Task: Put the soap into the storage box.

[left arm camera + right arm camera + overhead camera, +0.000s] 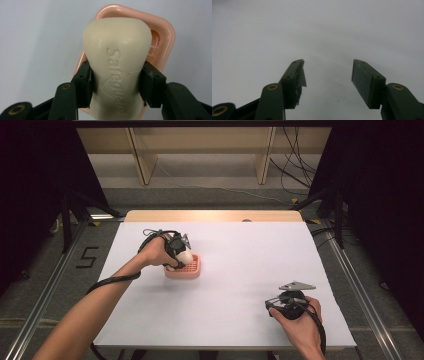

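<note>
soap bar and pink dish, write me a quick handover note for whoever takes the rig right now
Left tool: shut on the soap bar, held over the pink soap dish near the middle of the white table.
Right tool: open, nothing between its jaws, near the table's front right.
Done: soap gripped and brought to the dish.
Left: whether the soap already rests in the dish is unclear; probably seat it, release, then back off.

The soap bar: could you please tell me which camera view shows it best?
The left gripper view: the soap bar sits close up, embossed lettering readable, clamped by the left gripper over the pink soap dish. The high view shows it small and partly hidden by the hand. The right gripper view faces bare table.
</note>
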